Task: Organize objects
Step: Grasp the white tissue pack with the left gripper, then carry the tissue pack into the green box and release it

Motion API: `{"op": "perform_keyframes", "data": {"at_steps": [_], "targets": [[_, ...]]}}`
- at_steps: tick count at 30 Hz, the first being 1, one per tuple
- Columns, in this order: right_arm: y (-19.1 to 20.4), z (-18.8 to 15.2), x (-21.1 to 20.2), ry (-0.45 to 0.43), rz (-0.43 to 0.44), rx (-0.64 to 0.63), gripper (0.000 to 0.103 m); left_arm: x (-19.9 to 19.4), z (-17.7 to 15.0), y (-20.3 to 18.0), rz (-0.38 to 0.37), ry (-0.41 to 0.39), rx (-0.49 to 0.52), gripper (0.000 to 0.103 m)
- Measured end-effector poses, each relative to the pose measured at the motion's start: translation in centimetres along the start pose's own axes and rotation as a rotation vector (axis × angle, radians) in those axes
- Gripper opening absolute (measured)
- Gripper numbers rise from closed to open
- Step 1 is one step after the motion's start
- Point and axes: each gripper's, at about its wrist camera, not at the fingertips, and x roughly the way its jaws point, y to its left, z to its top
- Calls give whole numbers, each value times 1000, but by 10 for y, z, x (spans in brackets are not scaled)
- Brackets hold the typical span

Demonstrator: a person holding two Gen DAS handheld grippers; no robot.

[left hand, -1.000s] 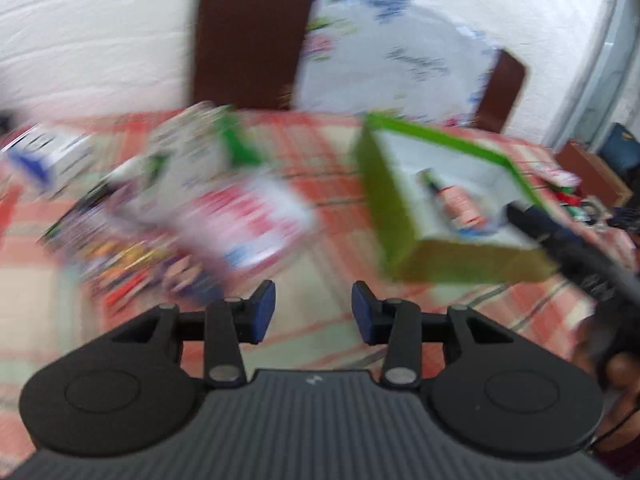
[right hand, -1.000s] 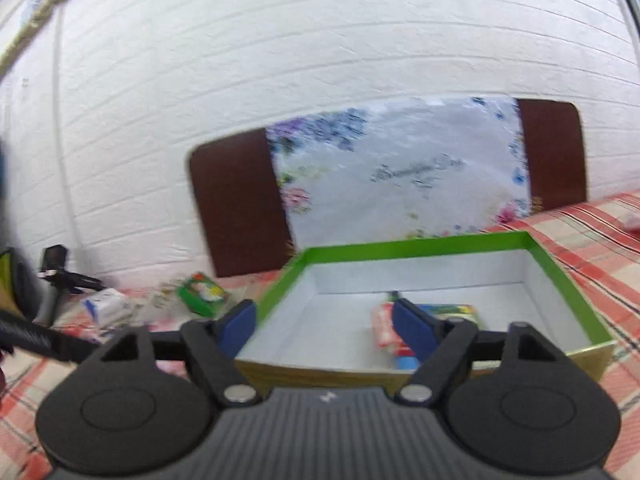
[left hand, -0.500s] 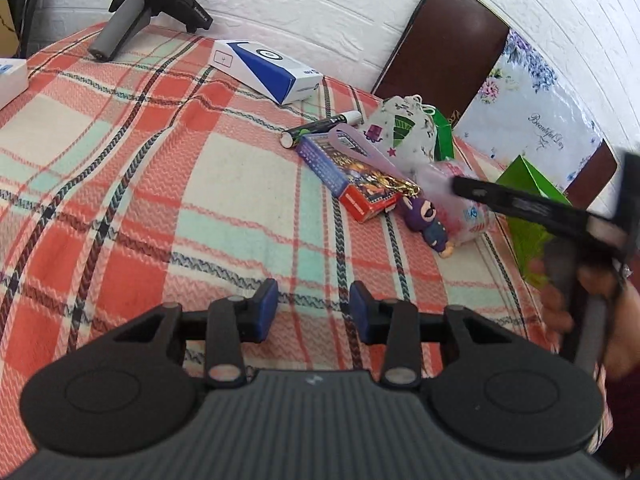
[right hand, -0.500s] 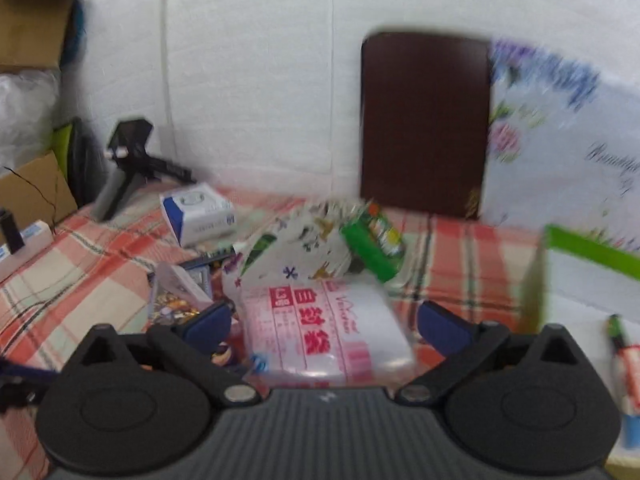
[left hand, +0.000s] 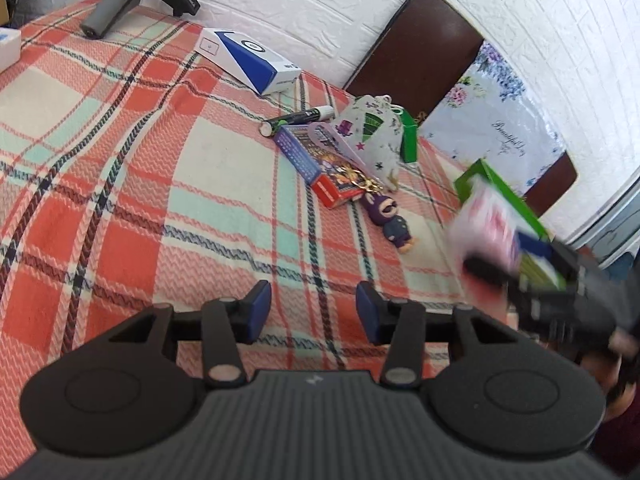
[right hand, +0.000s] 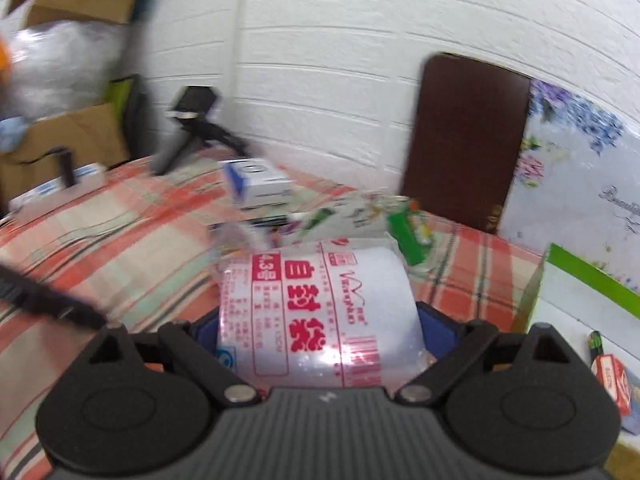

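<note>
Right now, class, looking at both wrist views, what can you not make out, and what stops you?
- Right gripper pads: right wrist view, covered by the plastic packet.
- Green box contents: cut off by that view's right edge.
- Packet's print: left wrist view, motion blur.
- Marker label: left wrist view, too small.

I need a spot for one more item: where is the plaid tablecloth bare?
Bare: the plaid tablecloth left of the red card box, below the blue-white carton. Crowded: around the purple figurine and patterned pouch.
</note>
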Motion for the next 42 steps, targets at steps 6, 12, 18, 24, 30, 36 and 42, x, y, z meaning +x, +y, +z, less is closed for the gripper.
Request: {"op": "perform_keyframes", "data": {"at_steps": [6,12,18,24,30,36,42], "targets": [[62,-31,1,34,195,-155,103,-7,-6,-16,-116,51,-29,71],[56,-54,-22,-3,101,-42,103,-7,-8,-39,-156,71,46,74],[44,-72,-27,73,130,67,103,21,-18,-55,-189,159,92,72],[45,-69,-18,57,144,89,75,32,-28,-64,-111,194,87,51],[28,-75,-30,48,104,135,67,44,-28,-94,-105,211,131,50],[-19,-106,-69,46,-45,219,65,89,-36,-159,-193,306,232,50],[-70,-143,-110,27,-180,366,65,126,-62,-236,-256,348,392,51]]}}
